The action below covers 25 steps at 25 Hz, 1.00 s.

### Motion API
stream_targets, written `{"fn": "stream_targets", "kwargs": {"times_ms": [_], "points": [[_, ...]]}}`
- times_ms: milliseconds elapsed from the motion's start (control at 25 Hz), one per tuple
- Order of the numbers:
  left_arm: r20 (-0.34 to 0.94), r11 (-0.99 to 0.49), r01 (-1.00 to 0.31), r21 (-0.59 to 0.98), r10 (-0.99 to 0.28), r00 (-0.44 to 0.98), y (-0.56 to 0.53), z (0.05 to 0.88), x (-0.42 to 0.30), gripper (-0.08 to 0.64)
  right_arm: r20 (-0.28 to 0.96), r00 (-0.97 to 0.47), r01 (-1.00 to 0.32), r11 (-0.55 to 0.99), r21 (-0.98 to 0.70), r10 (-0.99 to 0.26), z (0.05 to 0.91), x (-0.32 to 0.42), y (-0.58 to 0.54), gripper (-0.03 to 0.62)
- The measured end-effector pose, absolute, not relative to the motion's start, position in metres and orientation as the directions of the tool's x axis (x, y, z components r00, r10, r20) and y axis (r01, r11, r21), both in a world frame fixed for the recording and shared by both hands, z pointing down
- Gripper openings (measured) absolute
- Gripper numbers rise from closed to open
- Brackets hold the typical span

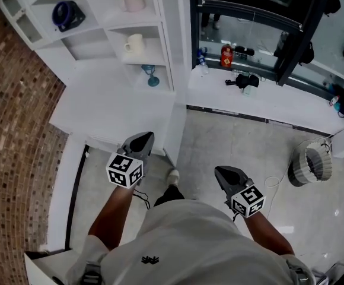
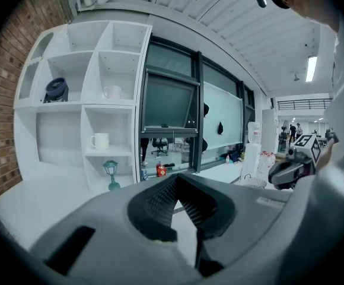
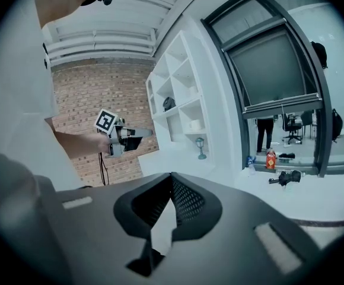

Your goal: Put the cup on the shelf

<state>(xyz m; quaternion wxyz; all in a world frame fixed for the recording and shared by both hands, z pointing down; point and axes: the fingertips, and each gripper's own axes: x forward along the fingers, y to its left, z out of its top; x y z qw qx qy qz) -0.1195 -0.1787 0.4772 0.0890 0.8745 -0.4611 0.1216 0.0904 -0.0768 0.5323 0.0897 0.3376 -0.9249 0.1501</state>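
Both the grey left gripper (image 1: 143, 138) and right gripper (image 1: 221, 173) are pinched shut, empty, and the white ceramic mug (image 1: 134, 43) already sits in the white shelf (image 1: 163, 40), so I'd just stay clear.

No words or numbers can be read; the white cube with black squares (image 1: 124, 170) on the left tongs (image 1: 143, 138) and the second marked cube (image 1: 248, 200) on the right tongs (image 1: 222, 172) show only patterns; the small red bottle (image 1: 226, 56) has a yellow label, too tiny to read.
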Motion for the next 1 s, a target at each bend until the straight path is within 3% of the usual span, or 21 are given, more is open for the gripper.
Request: {"fn": "stream_targets", "kwargs": {"times_ms": [1000], "points": [[0.377, -0.613, -0.785, 0.091, -0.708, 0.597, -0.102, 0.526, -0.095, 0.006, 0.279, -0.75, -0.655, 0.731, -0.191, -0.599, 0.532, 0.094, -0.029, 0.012]]}}
